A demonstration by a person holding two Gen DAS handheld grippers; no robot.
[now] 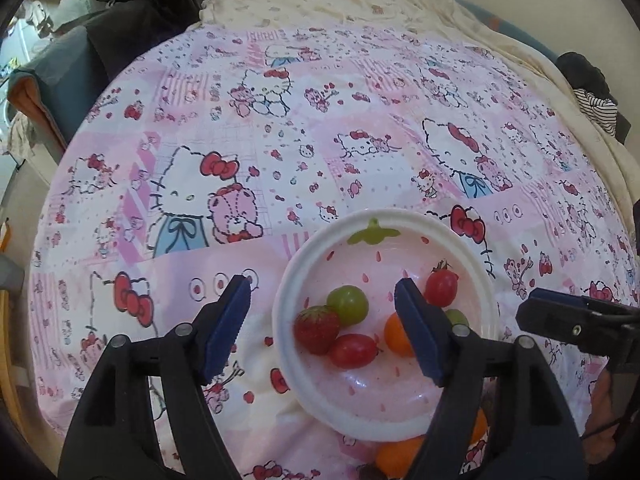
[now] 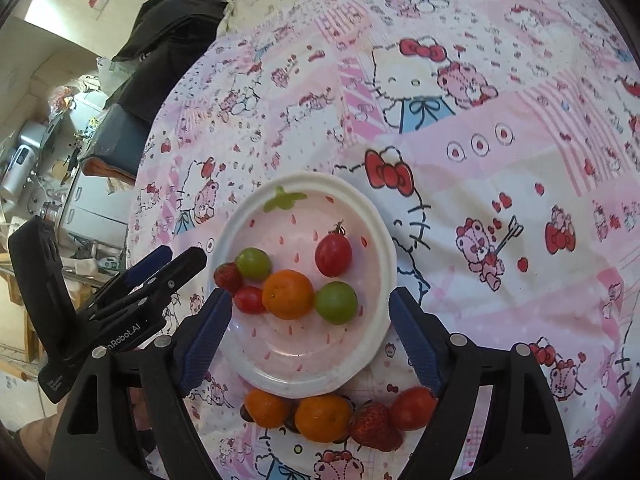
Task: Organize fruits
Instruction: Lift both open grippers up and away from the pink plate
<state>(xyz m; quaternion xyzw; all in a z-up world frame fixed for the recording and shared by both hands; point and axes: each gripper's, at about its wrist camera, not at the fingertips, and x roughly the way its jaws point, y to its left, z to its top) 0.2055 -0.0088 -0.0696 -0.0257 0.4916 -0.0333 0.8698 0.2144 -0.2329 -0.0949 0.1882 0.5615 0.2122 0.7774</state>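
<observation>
**Inspector:** On the pink cartoon-print bedsheet (image 2: 500,160), what sits below your right claw?

**Operator:** A white strawberry-pattern plate (image 2: 376,240). My right gripper (image 2: 310,336) hangs above its near half with the jaws spread wide and nothing between the pads.

**Inspector:** Contents of the plate?

**Operator:** At its centre, an orange mandarin (image 2: 288,294). At 3 o'clock of it, touching, a green fruit (image 2: 336,302). At 1 o'clock, apart, a red tomato with a stem (image 2: 333,254). At 11 o'clock, a second green fruit (image 2: 253,263). At 9 o'clock, a small red tomato (image 2: 250,300), with a strawberry (image 2: 228,277) beyond it at the rim.

**Inspector:** Off the plate?

**Operator:** Just past its 6 o'clock edge, on the sheet: two mandarins (image 2: 323,418), a strawberry (image 2: 376,426), a red tomato (image 2: 412,408), and something dark underneath that I cannot identify.

**Inspector:** The other claw?

**Operator:** My left gripper (image 1: 322,328) is open too, empty, straddling the plate's 9 o'clock rim.
</observation>
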